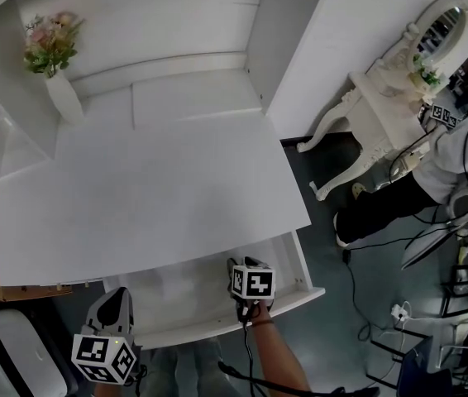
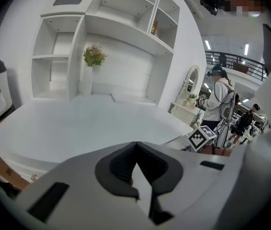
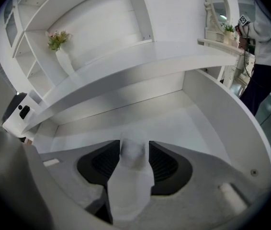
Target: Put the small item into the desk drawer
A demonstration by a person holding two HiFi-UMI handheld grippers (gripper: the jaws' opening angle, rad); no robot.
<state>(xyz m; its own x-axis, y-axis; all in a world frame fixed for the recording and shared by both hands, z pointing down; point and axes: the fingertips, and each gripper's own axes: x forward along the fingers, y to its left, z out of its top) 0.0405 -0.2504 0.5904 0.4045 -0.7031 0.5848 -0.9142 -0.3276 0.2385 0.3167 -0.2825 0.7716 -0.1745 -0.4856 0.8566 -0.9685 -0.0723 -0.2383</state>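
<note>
The small item (image 3: 132, 148), pale and blurred, sits between the pads of the right gripper (image 3: 133, 154). That claw stands wide, and the pads seem to flank the item rather than pinch it, though the blur leaves this unsure. The gripper points steeply down into the open drawer (image 1: 307, 263), towards the right wall and nearer the front edge than the back. The head view hides the item under the marker cube.

The drawer is pulled out from under the front edge of the tabletop (image 1: 151, 197). Its white floor shows nothing in it in either view, so the item would be its only content.

The likely trouble is in the release. If the item clings to one pad, it may ride out as the claw lifts. If it falls from any height, it may bounce or roll to the front edge or into a corner. A careless exit could also knock the right wall.

The left gripper (image 2: 136, 146) has its jaws together on nothing and hangs off the desk's front left. A vase (image 1: 63, 96) of flowers stands at the tabletop's back left corner, well apart.
</note>
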